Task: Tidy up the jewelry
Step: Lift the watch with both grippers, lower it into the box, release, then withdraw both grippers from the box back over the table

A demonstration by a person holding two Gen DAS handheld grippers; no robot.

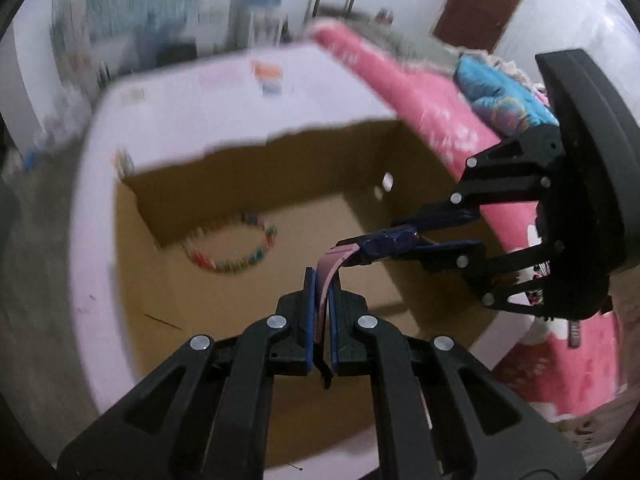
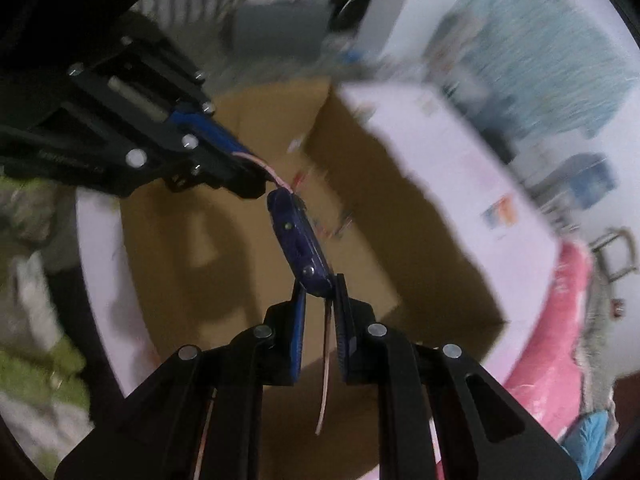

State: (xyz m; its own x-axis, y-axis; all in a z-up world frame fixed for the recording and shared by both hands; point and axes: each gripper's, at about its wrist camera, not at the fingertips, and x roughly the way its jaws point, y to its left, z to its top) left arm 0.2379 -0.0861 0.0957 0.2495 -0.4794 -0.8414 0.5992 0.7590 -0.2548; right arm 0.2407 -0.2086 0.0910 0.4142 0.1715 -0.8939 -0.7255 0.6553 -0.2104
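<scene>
A watch with a dark blue body [image 1: 390, 240] and a pink strap [image 1: 334, 258] hangs between my two grippers above an open cardboard box [image 1: 260, 184]. My left gripper [image 1: 320, 280] is shut on one end of the pink strap. My right gripper [image 1: 412, 242] comes in from the right, shut on the watch. In the right wrist view the blue body [image 2: 298, 232] sticks out past my right gripper [image 2: 320, 286], and the strap's loose end [image 2: 326, 360] hangs between its fingers. My left gripper [image 2: 256, 178] pinches the strap [image 2: 276, 176]. A colourful bead bracelet [image 1: 224, 266] lies on the box floor.
The box sits on a pale round table [image 1: 92, 240]. Pink bedding [image 1: 420, 96] and a blue patterned cushion [image 1: 496, 88] lie beyond the table's right side. Both views are blurred by motion. The box walls [image 2: 380, 200] rise around the watch.
</scene>
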